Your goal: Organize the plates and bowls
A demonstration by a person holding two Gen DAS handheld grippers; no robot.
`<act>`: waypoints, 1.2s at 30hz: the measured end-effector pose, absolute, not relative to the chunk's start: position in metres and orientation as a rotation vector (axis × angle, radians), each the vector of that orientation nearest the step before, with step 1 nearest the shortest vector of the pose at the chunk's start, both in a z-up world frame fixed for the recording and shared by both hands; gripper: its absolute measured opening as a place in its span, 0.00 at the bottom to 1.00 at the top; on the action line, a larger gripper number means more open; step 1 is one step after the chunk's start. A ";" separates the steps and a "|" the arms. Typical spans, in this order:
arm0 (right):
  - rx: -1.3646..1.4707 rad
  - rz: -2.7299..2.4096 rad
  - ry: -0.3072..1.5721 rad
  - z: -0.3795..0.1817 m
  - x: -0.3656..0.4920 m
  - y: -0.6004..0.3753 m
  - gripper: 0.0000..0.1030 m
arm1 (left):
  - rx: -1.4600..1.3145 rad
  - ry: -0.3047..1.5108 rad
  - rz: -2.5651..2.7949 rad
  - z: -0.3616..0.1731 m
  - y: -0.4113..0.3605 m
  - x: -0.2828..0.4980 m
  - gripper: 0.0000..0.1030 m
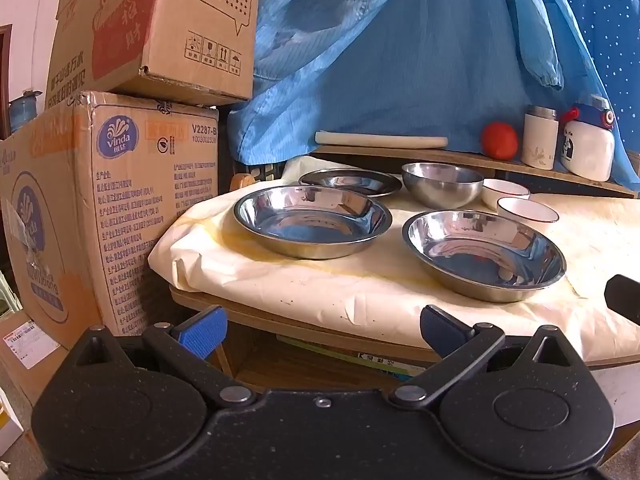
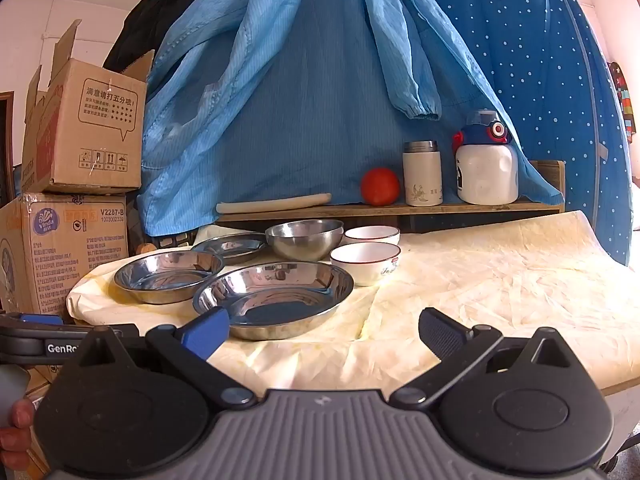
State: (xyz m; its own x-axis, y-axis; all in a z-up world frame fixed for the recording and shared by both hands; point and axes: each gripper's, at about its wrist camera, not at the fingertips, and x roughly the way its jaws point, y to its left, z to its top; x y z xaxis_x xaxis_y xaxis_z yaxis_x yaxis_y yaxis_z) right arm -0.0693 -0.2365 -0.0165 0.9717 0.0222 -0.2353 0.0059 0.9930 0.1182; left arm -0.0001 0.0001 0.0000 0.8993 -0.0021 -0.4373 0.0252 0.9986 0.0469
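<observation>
Plainly, both tongs, left tongs [image 1: 320, 330] and right tongs [image 2: 324, 330], gape empty; the near steel plate [image 2: 273, 298] looks light, stiff, slippery: pinch its rim.

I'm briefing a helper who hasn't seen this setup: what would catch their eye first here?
Probably the shiny steel dishes grouped at the left of the cream-covered table: two deep steel plates in front, a flat plate and a steel bowl behind, with two white bowls beside them. Above, a red tomato stands out on the wooden shelf against hanging blue cloth. Both grippers, left and right, are open and empty.
</observation>
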 end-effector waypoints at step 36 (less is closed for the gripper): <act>0.123 0.009 0.239 -0.016 -0.069 -0.237 1.00 | 0.057 0.448 -0.029 0.002 -0.002 -0.001 0.99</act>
State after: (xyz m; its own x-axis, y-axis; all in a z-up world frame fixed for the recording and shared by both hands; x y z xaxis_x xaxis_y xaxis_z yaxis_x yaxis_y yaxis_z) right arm -0.0695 -0.2369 -0.0161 0.9716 0.0236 -0.2354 0.0055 0.9924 0.1225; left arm -0.0011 -0.0022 0.0017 0.9011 -0.0152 -0.4333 0.0403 0.9980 0.0488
